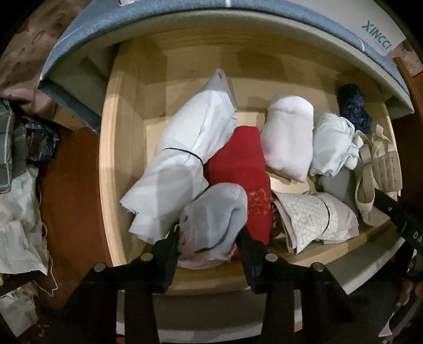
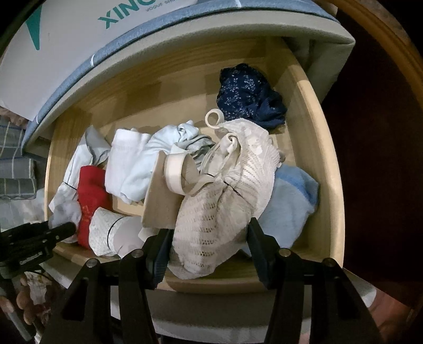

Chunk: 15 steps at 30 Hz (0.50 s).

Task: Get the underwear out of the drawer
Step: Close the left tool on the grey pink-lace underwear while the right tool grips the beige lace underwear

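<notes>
An open wooden drawer [image 1: 124, 148] [image 2: 327, 148] holds rolled and folded underwear. My left gripper [image 1: 208, 238] has its fingers on both sides of a pale grey-blue garment [image 1: 214, 211] at the drawer's front, beside a red one [image 1: 238, 169]. My right gripper [image 2: 208, 246] has its fingers on both sides of a cream lace garment [image 2: 224, 201] with straps, at the drawer's front right. The left gripper also shows in the right wrist view [image 2: 60, 230]. How tightly either gripper squeezes cannot be told.
Also in the drawer: a large white roll [image 1: 185, 148], a white roll [image 1: 288, 137], a patterned fold [image 1: 312, 217], a navy floral piece [image 2: 246, 95], a light blue piece [image 2: 290, 203]. A mattress edge [image 1: 185, 16] overhangs the back. Clothes lie on the floor at left [image 1: 18, 190].
</notes>
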### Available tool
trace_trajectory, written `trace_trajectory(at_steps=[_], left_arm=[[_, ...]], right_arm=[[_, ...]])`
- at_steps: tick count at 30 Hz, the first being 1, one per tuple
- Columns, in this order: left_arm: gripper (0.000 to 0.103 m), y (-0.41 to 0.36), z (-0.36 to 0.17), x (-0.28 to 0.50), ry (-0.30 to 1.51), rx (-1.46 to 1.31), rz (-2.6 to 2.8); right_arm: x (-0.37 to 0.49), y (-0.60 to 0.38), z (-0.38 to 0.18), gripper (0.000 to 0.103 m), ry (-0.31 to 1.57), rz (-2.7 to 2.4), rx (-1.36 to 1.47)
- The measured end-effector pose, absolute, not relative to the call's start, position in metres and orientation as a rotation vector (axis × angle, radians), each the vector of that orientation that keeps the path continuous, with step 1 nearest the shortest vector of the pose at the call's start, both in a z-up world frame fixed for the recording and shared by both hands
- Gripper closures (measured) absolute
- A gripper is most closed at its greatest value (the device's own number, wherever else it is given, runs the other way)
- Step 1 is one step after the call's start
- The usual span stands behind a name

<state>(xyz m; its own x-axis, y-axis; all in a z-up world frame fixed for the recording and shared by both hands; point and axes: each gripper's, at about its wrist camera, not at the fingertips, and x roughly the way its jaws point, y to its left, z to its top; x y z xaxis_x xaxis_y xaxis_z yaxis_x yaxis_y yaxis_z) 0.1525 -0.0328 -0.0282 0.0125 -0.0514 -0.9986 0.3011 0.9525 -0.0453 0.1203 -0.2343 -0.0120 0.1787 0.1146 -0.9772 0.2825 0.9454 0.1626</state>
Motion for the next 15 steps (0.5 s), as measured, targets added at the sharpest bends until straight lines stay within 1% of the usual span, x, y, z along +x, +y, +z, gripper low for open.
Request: trace_trajectory(at_steps=[1,2,3,4,11,15], left_arm=[[0.071,-0.031,-0.028,0.153,1.537,0.185,-0.275],[0.073,-0.029,-0.027,0.154,1.541,0.154,-0.278],[0.079,-0.027,-0.027,0.155,1.545,0.132,-0.282],[0.082,-0.025,-0.025,0.155,1.544,0.116,-0.283],[0.084,-0.022,-0.007,0.150,1.515,0.093,-0.300],[0.084,-0.023,0.009,0.143,1.491,0.085,-0.339]], right_arm=[[0.120,-0.234,-0.012,0.052,1.394,-0.122,0.342],[0.120,-0.235,-0.012,0.052,1.394,-0.121,0.344],[0.120,-0.235,-0.013,0.052,1.396,-0.118,0.348],[0.122,-0.233,-0.015,0.052,1.398,-0.117,0.352],[0.120,-0.239,-0.018,0.049,1.414,-0.105,0.376],[0.122,-0.237,-0.021,0.045,1.441,-0.100,0.363]])
